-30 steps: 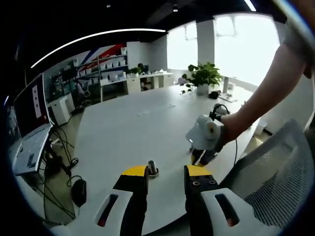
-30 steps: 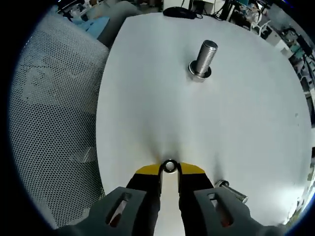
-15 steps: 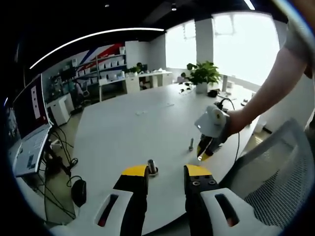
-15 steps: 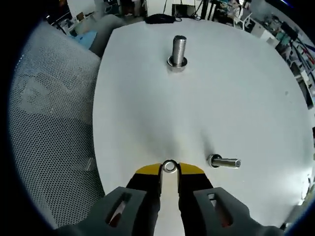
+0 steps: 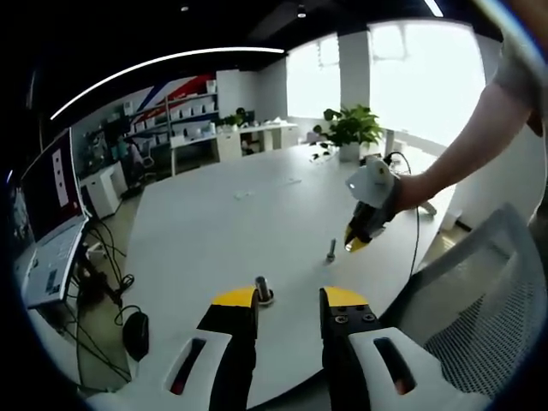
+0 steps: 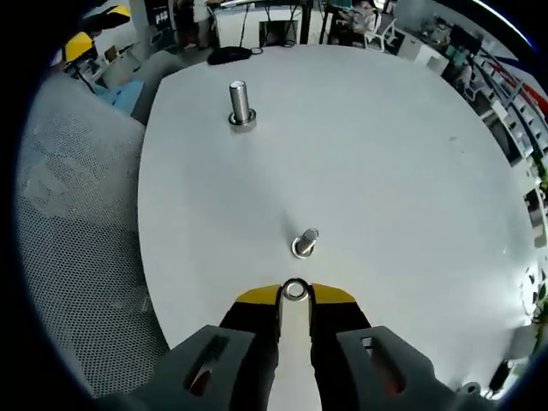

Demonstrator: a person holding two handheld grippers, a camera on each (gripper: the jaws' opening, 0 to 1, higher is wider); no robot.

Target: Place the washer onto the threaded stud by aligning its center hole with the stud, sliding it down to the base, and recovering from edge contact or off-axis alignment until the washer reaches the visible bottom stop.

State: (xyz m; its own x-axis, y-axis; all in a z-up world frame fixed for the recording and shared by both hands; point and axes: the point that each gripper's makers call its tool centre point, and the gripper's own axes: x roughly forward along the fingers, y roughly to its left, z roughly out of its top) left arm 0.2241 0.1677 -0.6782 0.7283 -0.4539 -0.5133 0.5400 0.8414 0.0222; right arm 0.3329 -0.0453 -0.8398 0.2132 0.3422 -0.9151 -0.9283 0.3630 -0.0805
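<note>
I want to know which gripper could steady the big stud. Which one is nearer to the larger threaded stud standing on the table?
Left. The left gripper has the larger stud just ahead of its fingertips. The right gripper, shut on the washer, hovers farther off, above the smaller stud.

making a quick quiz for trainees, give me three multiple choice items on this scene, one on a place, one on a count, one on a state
1. Where is the small silver ring washer?
A. between the right gripper's yellow-tipped jaws
B. flat on the white round table
C. on a stud

2. How many upright threaded metal studs stand on the table in the right gripper view?
A. one
B. two
C. four

3. The left gripper's jaws are:
A. shut on a stud
B. apart, holding nothing
C. shut on the washer

Answers: 1 A, the washer sits pinched at the jaw tips. 2 B, one far, one near. 3 B, a gap shows between them.
</note>
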